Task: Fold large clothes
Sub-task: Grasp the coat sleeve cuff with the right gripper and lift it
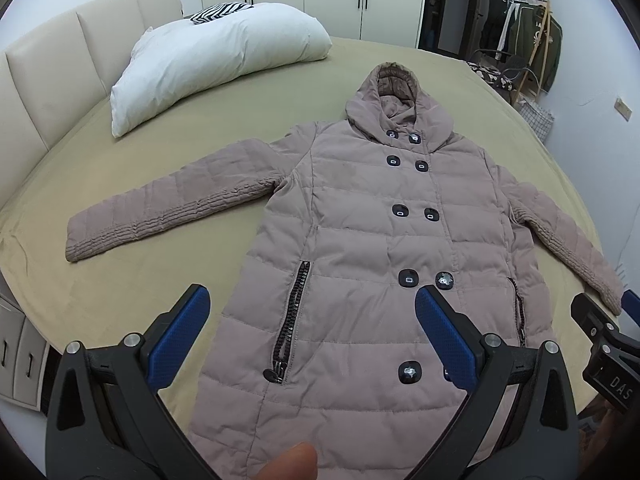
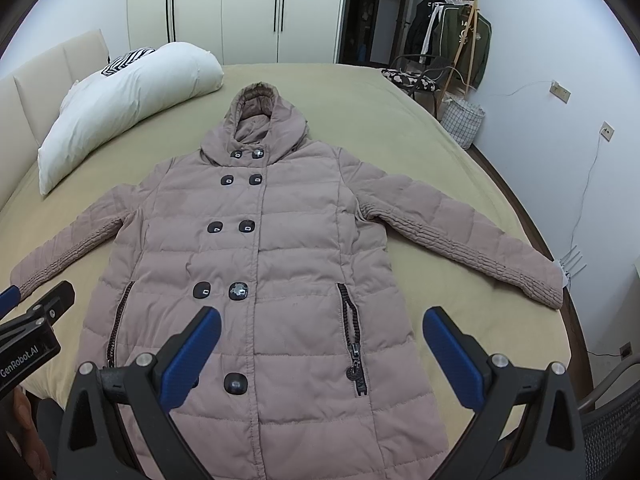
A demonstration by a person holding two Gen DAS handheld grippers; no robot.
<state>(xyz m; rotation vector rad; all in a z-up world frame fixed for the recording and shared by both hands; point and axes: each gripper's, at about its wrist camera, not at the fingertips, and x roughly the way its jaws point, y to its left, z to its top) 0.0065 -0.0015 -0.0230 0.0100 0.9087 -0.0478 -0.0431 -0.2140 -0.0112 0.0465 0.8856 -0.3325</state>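
A long dusty-pink quilted hooded coat (image 1: 360,220) (image 2: 280,248) lies flat, front up, on the bed, buttoned with dark buttons, both sleeves spread outward and the hood pointing away from me. My left gripper (image 1: 312,312) hovers open above the coat's lower left part, near its zipped pocket (image 1: 294,320). My right gripper (image 2: 322,332) hovers open above the lower right part, by the other pocket zip (image 2: 352,332). Neither holds anything. Each gripper shows at the edge of the other's view. A fingertip (image 1: 292,462) shows at the bottom of the left wrist view.
The bed (image 1: 120,280) (image 2: 400,120) has an olive sheet and a padded headboard (image 1: 60,60) at left. A white pillow (image 1: 212,68) (image 2: 128,96) lies near the headboard. A clothes rack (image 2: 456,40), a chair (image 2: 416,76) and a checked basket (image 2: 464,120) stand at the right.
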